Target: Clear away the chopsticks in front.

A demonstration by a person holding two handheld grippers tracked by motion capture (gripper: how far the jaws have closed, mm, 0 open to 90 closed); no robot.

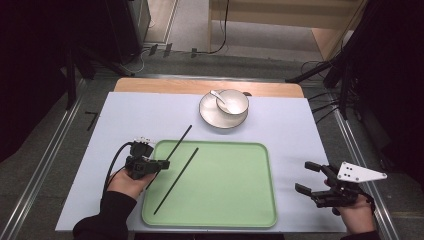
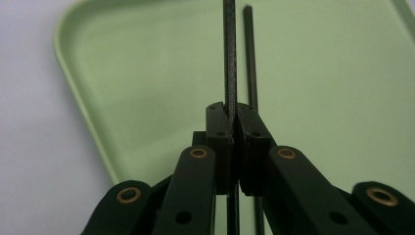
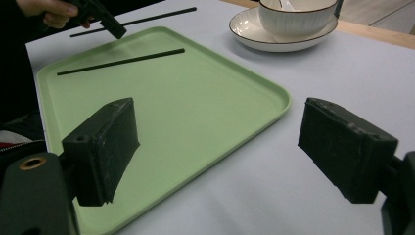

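Observation:
My left gripper (image 1: 164, 162) is shut on a black chopstick (image 1: 181, 140) at the left rim of the green tray (image 1: 240, 200). The stick slants up and away over the rim; in the left gripper view it (image 2: 229, 68) runs straight out between the closed jaws (image 2: 233, 115). A second black chopstick (image 1: 176, 180) lies flat in the tray, almost parallel to the held one (image 2: 250, 54). At the table's right edge my right gripper (image 1: 303, 176) stands open, off the tray. Its pads (image 3: 105, 147) stand wide apart with nothing between them.
A white bowl (image 1: 232, 101) with a white spoon (image 1: 218, 97) in it sits on a white plate (image 1: 215, 120) behind the tray. A pale blue mat (image 1: 295, 135) covers the table. The right gripper view shows the bowl (image 3: 293, 19) beyond the tray's far corner (image 3: 284, 100).

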